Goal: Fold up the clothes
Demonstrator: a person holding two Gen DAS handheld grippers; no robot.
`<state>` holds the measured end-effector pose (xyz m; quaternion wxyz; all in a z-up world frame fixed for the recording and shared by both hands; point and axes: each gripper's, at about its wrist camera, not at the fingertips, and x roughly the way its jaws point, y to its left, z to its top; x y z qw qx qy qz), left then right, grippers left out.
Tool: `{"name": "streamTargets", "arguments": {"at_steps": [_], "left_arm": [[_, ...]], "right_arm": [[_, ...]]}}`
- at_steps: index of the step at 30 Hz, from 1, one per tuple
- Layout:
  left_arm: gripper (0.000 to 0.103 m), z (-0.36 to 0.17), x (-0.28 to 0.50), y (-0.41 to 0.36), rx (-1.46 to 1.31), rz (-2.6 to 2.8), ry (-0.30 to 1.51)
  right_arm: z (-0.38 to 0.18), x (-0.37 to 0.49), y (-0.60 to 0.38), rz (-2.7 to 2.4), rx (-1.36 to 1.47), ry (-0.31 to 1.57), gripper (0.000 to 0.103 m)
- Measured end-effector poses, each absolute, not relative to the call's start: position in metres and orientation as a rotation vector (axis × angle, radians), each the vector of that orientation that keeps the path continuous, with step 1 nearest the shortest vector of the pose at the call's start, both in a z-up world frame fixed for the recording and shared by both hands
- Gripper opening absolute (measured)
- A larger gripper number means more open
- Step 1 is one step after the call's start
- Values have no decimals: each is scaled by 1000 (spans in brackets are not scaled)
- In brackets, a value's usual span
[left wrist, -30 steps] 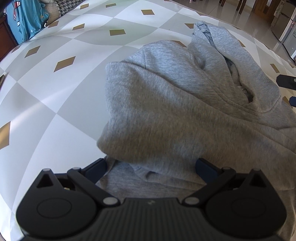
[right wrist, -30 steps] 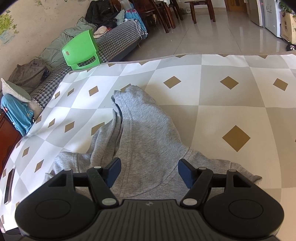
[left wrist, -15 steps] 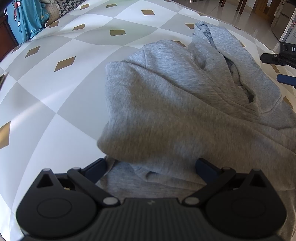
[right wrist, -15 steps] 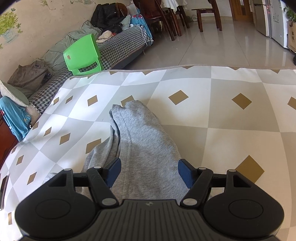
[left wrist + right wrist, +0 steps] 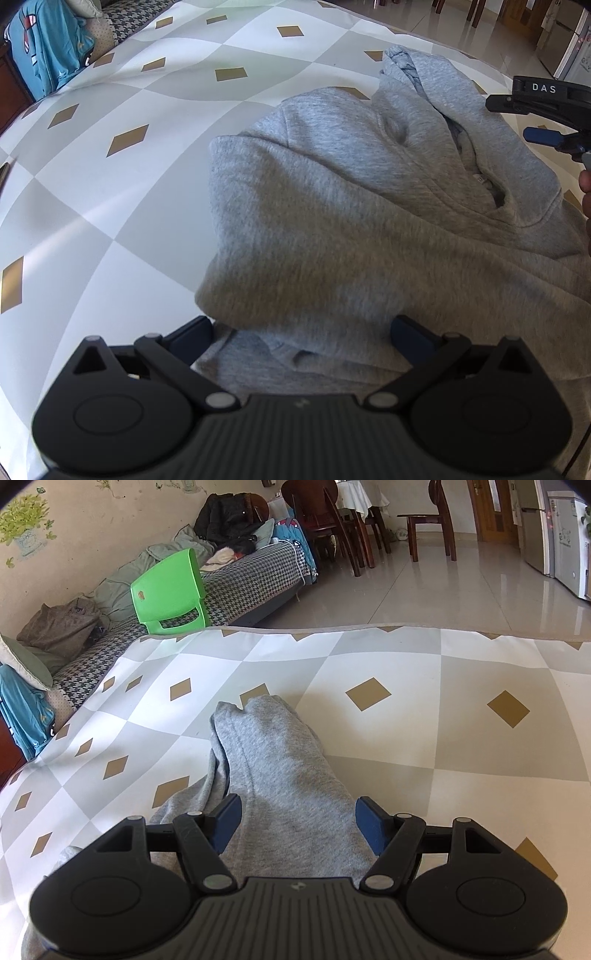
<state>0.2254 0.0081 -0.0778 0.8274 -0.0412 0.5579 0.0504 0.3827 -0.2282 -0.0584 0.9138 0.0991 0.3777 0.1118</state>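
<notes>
Grey hoodie lay crumpled on diamond-pattern mat; left gripper wide over hem, right gripper wide over hood, neither gripping.

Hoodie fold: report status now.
Left gripper open over the hoodie near edge. Right gripper open, straddling the hood, not clamped. Hoodie part folded on the table cover. Nothing in the way.

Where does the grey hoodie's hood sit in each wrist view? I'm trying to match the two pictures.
Left wrist: hood at upper right, near the right gripper.
Right wrist: hood at centre, running away from the open jaws.
Shared landmark: blue garment at the left edge.
</notes>
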Motion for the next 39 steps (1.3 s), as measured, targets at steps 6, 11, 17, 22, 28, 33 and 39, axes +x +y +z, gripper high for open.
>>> {"name": "streamTargets", "arguments": {"at_steps": [6,11,17,22,28,33,39], "left_arm": [[103,-79,226,11,-102,99,1190],[103,-79,226,11,-103,94,1188],[103,-80,223,9,-99,100,1171],[103,-80,221,8,-97,102,1157],[103,-80,220,8,-98,103,1152],[103,-80,221,8,-105,112,1159],[103,-78,220,8,-120,130,1167]], "right_arm": [[-70,404,-225,219,209,764,68],[-78,423,-222,226,241,771,68],[-85,445,-217,234,262,797,68],[-97,457,-209,252,292,830,68],[-104,455,-204,247,345,844,28],[-87,444,-207,277,380,814,16],[-44,414,-202,343,324,720,14]]}}
